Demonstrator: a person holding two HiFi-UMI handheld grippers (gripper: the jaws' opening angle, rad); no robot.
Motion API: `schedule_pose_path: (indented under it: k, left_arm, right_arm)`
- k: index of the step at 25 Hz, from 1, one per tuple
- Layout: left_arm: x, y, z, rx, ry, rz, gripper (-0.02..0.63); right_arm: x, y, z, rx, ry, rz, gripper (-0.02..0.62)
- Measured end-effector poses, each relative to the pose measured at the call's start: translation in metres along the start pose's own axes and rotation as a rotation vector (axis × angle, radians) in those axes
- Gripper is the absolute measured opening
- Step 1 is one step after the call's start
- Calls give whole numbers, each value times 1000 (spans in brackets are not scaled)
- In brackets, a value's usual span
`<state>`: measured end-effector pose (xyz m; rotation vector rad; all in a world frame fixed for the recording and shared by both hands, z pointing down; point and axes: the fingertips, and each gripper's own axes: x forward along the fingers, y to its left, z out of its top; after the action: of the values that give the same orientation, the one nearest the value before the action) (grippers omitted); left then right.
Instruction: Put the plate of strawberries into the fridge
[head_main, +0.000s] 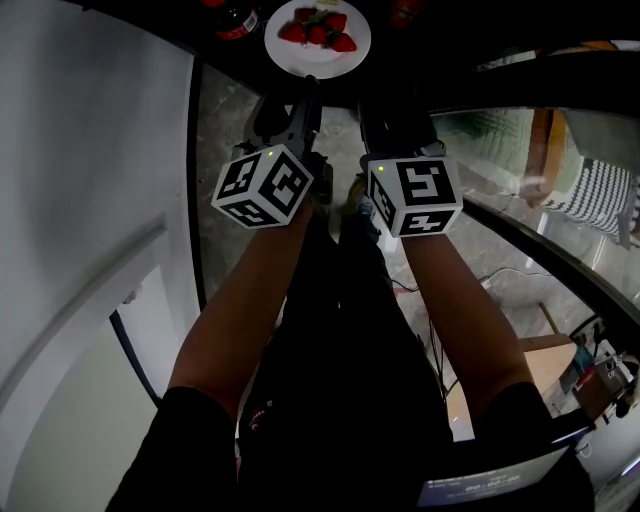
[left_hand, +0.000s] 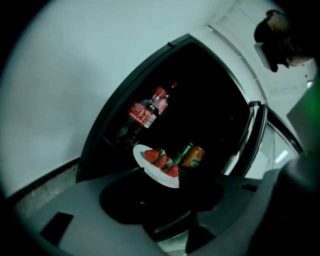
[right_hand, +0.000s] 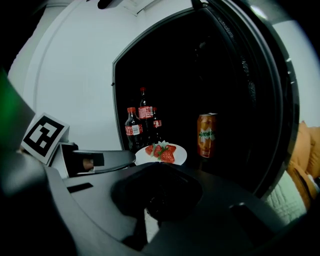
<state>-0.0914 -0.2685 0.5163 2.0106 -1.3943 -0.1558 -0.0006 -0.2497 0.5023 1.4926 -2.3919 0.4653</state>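
A white plate (head_main: 320, 64) of strawberries (head_main: 318, 30) stands level on a dark shelf inside the open fridge. My left gripper (head_main: 305, 86) is right at the plate's near rim and looks open. In the left gripper view the plate (left_hand: 144, 154) and its strawberries (left_hand: 162, 162) show just beyond the left gripper (left_hand: 159, 176), whose jaws stand wide apart. My right gripper (head_main: 388, 112) hangs beside the left one, a little back from the plate (right_hand: 178, 156). Its jaws are lost in the dark. The strawberries (right_hand: 161, 151) lie ahead of the right gripper (right_hand: 160, 172).
Cola bottles (right_hand: 134, 129) stand behind the plate at the left and an orange can (right_hand: 206, 135) at the right. A green can (left_hand: 184, 151) is beside the orange one (left_hand: 194, 156). The white fridge door (head_main: 90, 200) is at my left. A striped cushion (head_main: 592, 195) lies at the right.
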Motion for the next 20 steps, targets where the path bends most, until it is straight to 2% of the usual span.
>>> schedule_pose_path:
  k: [5, 9, 12, 20]
  left_arm:
    - [-1, -10, 0, 454, 45, 48, 195]
    - [3, -12, -8, 689, 83, 75, 195]
    - [7, -14, -15, 747, 99, 67, 195]
    - [18, 1, -24, 709, 129, 96, 195]
  right_arm:
    - [1, 0, -4, 2, 9, -8, 3]
    - [2, -1, -8, 5, 13, -12, 3]
    - [4, -2, -10, 10, 15, -16, 3]
    - [8, -4, -15, 15, 22, -17, 3]
